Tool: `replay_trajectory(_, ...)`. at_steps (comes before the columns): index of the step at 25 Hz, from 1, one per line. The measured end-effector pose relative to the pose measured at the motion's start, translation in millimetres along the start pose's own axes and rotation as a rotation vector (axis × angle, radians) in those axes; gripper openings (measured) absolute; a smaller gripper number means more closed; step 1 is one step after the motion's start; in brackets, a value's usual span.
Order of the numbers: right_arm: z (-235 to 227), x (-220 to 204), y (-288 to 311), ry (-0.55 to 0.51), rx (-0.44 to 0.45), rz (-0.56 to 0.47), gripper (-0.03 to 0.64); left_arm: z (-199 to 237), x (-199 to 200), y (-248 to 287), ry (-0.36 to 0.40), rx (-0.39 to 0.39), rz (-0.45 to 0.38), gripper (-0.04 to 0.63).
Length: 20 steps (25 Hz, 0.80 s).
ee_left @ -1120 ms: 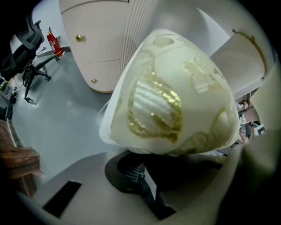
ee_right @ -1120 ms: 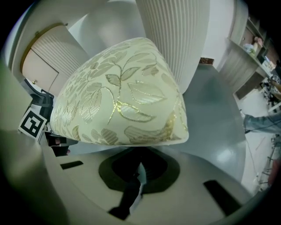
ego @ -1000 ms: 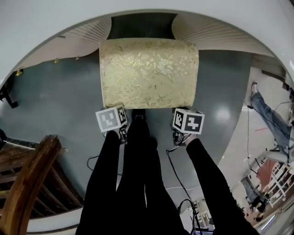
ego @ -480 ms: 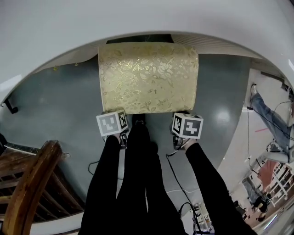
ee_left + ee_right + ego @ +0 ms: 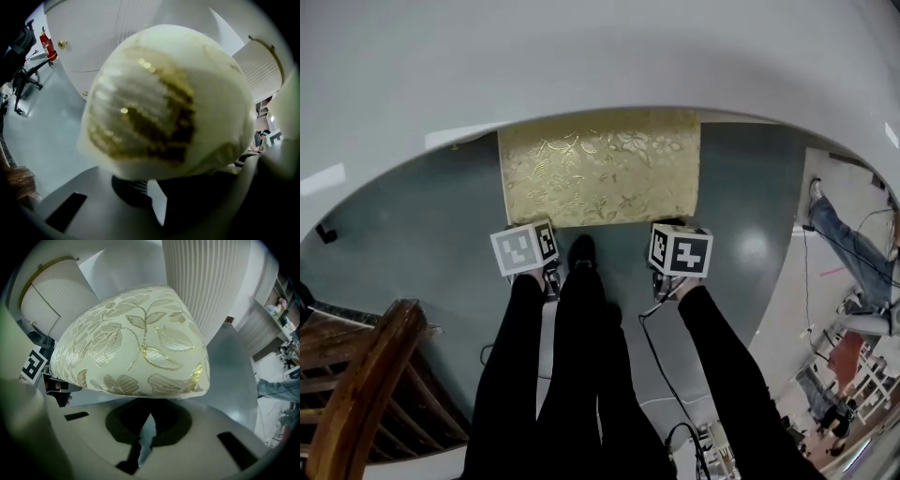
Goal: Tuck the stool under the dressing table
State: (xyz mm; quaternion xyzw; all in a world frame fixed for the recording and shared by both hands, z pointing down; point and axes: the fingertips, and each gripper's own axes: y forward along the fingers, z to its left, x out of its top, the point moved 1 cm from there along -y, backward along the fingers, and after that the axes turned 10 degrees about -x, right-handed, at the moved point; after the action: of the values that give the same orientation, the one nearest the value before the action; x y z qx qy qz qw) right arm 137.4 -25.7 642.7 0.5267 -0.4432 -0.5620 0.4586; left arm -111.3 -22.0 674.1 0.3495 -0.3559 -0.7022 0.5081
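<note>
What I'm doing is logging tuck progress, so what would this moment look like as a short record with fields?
stool: cream-and-gold floral upholstered stool, far part hidden under the table top, near part out
table: white curved dressing table top, overhanging the stool
left gripper: jaws together, at the stool's near left corner, gripping nothing
right gripper: jaws together, at the near right corner, gripping nothing
floor: grey-blue floor, glossy
nearby: brown wooden chair, lower left in the head view
</note>
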Motion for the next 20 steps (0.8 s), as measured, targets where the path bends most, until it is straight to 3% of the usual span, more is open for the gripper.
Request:
replay_trajectory(9, 13.4, 41.9, 8.5, 0.015, 0.025, -0.032, 0.005, -3.4, 46.6, 7.8, 0.032, -0.014, -0.038, 0.008)
replay_trajectory(12, 16.1, 42.0, 6.5, 0.026, 0.036, -0.028, 0.005, -6.4, 50.9, 7.7, 0.073, -0.012, -0.02, 0.008)
replay_trajectory(20, 18.4, 42.1, 7.4, 0.013, 0.032, -0.008, 0.005, -7.1, 50.6, 9.6, 0.068, -0.028, -0.017, 0.008)
